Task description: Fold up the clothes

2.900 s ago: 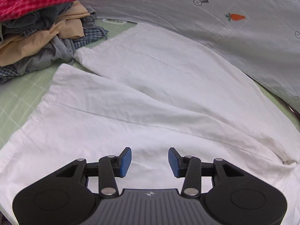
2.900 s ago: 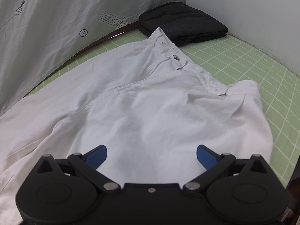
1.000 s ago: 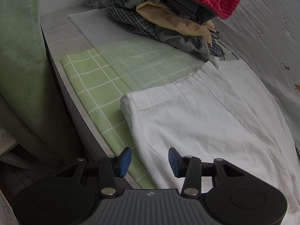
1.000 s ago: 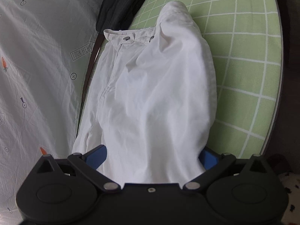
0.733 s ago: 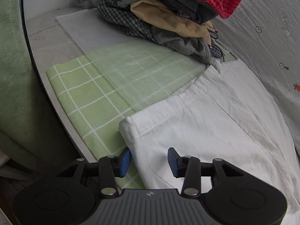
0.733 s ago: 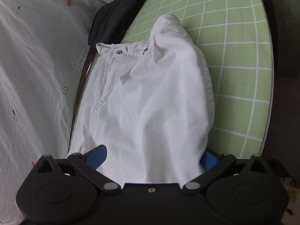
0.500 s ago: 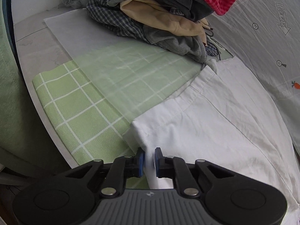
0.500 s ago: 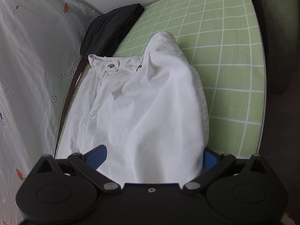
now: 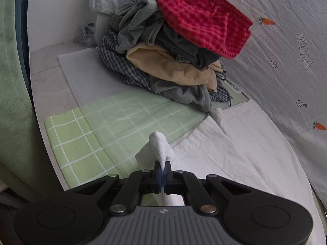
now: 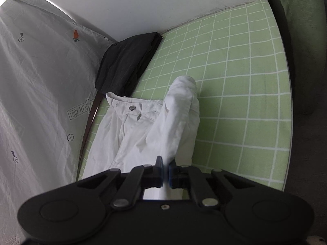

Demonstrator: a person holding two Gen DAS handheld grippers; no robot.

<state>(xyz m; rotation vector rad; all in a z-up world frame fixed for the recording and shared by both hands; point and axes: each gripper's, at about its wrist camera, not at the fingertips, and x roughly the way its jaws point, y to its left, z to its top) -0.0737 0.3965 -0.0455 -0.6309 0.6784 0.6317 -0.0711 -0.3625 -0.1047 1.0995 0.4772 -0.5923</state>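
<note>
White trousers (image 9: 235, 153) lie on the green checked mat (image 9: 81, 143). My left gripper (image 9: 162, 170) is shut on the near hem corner of a trouser leg, and the cloth sticks up between the pads. In the right wrist view the waistband with its metal button (image 10: 132, 107) lies ahead. My right gripper (image 10: 166, 168) is shut on the near side edge of the white trousers (image 10: 175, 122) at the hip, and the cloth rises in a ridge toward the waist.
A pile of unfolded clothes (image 9: 173, 61) topped by red checked shorts (image 9: 204, 20) stands beyond the hem. A folded black garment (image 10: 126, 63) lies past the waistband. A grey printed sheet (image 10: 40, 81) hangs along the far side. The mat's near edge (image 10: 286, 143) drops off.
Both grippers have closed on the trousers: the left on the hem corner, the right on the hip edge. Both hold the cloth slightly lifted.
</note>
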